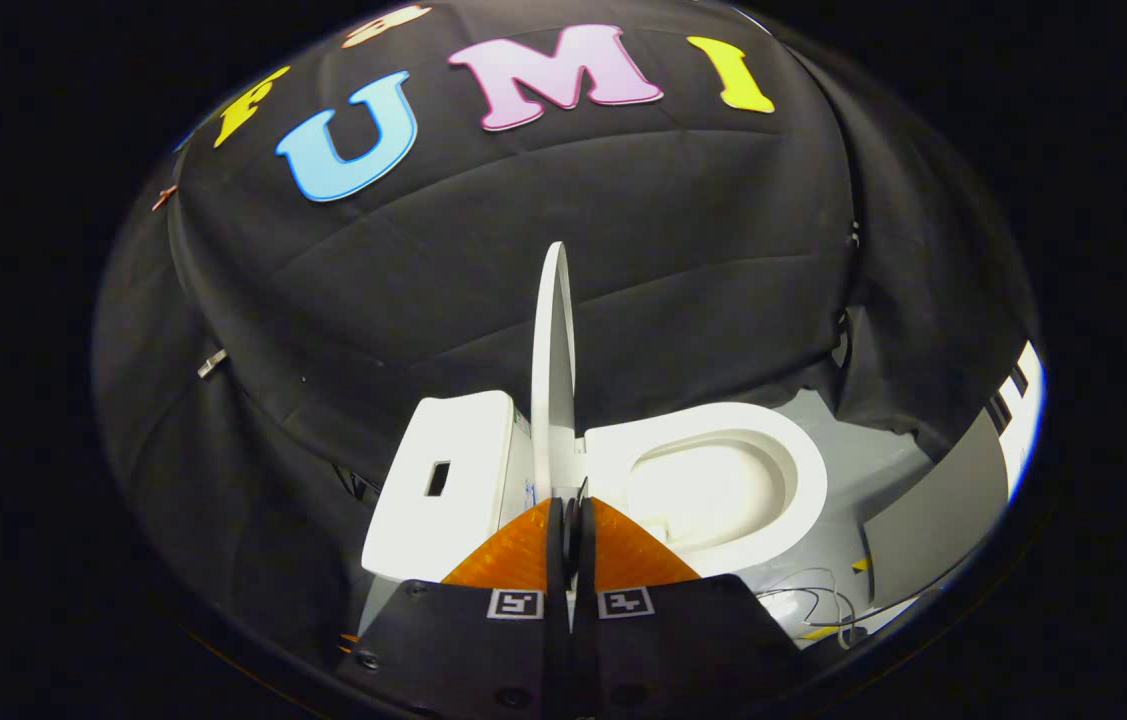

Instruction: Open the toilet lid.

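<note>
The gripper [571,505] is near the bottom of the gripper view. Its two fingers [557,530] are pushed close together, with just a thin gap between them. The tips sit right at the bottom edge of the toilet lid [553,370]. I cannot tell if both fingers are pinching the lid edge or if they are just closed beside it.

The toilet lid is white and stands straight up. We see it from the side, so it looks like a thin, tall curve. It rises just ahead of the fingers, in the middle of the toilet.

To the left of the lid is the white tank [448,485]. It has a flat top with a small dark square hole in it. To the right of the lid is the toilet seat [803,480], a white ring lying flat. Inside the ring is the white bowl [703,490], and it is open to see.

The toilet stands on a pale grey floor [873,470]. Some thin wires [818,600] lie on the floor near the seat, on the right of the gripper. Black cloth [523,250] hangs far behind the toilet and around it.
</note>
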`<state>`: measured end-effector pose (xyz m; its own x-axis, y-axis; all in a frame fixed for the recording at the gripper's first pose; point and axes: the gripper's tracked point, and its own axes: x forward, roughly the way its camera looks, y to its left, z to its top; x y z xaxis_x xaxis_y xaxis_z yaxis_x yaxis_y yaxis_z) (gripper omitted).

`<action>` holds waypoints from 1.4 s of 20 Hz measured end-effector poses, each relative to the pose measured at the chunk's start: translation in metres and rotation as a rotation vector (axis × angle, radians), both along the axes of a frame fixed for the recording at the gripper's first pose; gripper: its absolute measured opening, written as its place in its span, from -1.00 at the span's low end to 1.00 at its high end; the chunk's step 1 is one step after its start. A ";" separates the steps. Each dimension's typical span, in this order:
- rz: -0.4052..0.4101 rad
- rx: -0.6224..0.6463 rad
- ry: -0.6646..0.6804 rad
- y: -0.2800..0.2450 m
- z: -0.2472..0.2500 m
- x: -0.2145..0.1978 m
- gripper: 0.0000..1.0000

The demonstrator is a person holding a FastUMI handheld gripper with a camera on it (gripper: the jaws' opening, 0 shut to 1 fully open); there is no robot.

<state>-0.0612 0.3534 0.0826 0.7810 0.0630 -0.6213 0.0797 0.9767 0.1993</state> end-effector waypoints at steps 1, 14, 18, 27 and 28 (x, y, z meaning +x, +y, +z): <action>0.007 -0.019 -0.006 0.005 0.000 0.001 -0.89; -0.002 -0.164 -0.045 0.073 -0.001 0.004 -0.90; 0.008 -0.215 -0.060 0.090 -0.002 0.003 -0.89; 0.032 -0.302 -0.106 0.130 -0.007 0.004 -0.86; 0.041 -0.306 -0.108 0.134 -0.009 0.004 -0.86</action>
<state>-0.0577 0.4876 0.0740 0.8440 -0.0812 -0.5302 0.0337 0.9946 -0.0986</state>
